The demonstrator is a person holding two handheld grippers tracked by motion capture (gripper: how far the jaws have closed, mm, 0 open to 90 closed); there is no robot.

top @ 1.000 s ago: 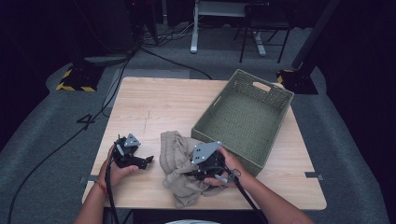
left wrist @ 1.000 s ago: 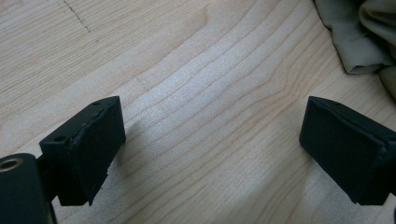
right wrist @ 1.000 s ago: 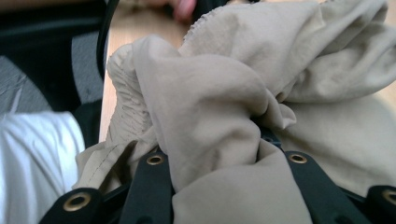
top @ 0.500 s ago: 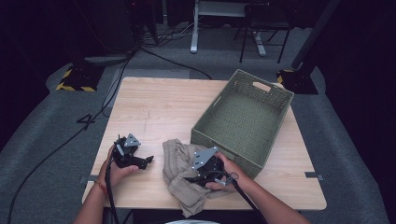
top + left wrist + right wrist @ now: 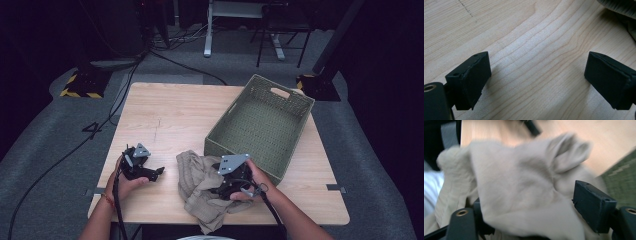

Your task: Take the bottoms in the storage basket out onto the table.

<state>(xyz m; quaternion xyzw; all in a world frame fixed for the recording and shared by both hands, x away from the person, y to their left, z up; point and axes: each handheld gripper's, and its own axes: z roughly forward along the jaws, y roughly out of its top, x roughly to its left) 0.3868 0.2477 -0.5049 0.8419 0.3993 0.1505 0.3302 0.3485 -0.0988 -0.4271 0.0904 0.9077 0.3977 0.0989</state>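
A: Start at the near edge of the table (image 5: 165, 120). What's there?

B: A crumpled beige cloth (image 5: 200, 187), bunched near the middle of that edge, with one end drooping over it toward the person. Its long axis runs roughly from that hanging end back toward the table's middle.

A: And the right gripper (image 5: 220, 191)?

B: It sits right at the cloth's right side, pointing left into the heap. In the right gripper view a fold of cloth (image 5: 524, 195) lies between the jaws and drapes over the left one. The jaws have just been opening and now stand wide, so I judge the fabric loose there, not pinched. That view is blurred.

A: The left gripper (image 5: 159, 171)?

B: Near the front left corner, just left of the cloth and apart from it, aimed right at it. The left gripper view has its jaws wide apart over bare wood, with the cloth's edge (image 5: 624, 7) beyond them at the upper right.

A: So which hand is nearer?

B: The right, already in the folds. The left would need a short reach to the right to catch the other side.

A: Anything in the way?

B: Farther back, an empty green woven basket (image 5: 260, 127) fills the right half, its near corner close behind the right hand. Between the left gripper and the cloth, nothing.
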